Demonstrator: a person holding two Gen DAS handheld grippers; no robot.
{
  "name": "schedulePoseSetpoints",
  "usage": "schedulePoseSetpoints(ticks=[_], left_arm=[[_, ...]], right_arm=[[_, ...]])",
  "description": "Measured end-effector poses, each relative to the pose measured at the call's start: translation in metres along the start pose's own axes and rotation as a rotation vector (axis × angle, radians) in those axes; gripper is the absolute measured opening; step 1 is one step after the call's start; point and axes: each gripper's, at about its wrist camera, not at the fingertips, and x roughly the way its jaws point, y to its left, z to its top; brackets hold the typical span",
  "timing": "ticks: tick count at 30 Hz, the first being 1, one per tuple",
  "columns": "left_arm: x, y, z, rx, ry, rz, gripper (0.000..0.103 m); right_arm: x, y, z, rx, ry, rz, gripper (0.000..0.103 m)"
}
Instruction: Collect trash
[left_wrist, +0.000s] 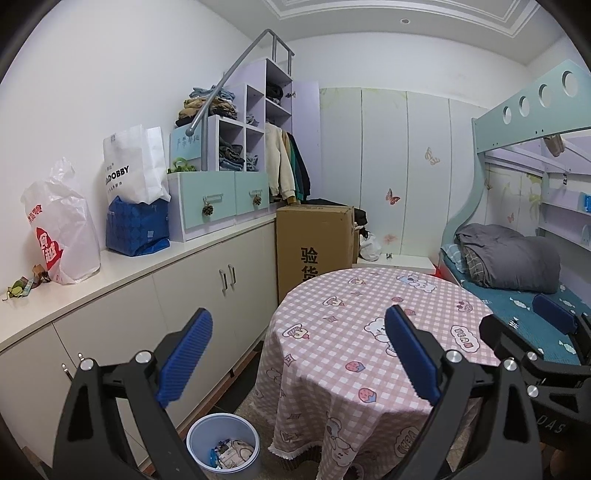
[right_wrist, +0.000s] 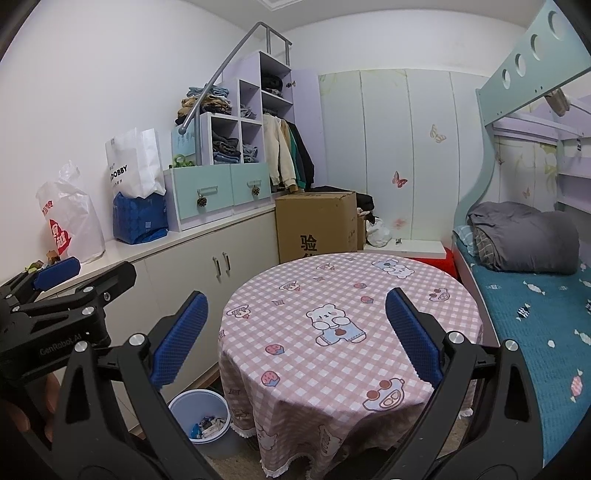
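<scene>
Round table (right_wrist: 332, 295) in pink check, bin (left_wrist: 223, 439) beside, both tools empty, spread

home bedroom | bunk bed (right_wrist: 535, 295) | hanging clothes (left_wrist: 286, 162) | round table (right_wrist: 347, 332)

Round table (right_wrist: 461, 325) under pink checked tablecloth (right_wrist: 332, 362).

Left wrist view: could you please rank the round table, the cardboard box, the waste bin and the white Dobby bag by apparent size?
1. Round table
2. Cardboard box
3. Waste bin and white Dobby bag: look alike; the bin sits nearer the camera, so unranked.
</scene>
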Motion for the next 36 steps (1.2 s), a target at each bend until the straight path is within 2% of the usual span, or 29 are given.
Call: schedulePoseSetpoints(ticks=[36], left_arm=[[0.0041, 0.0028, -0.0063, -0.005, 0.010, 0.001, 0.093]], right_arm=[[0.0095, 0.0074, -0.0076, -0.007, 0.022, -0.003, 0.095]])
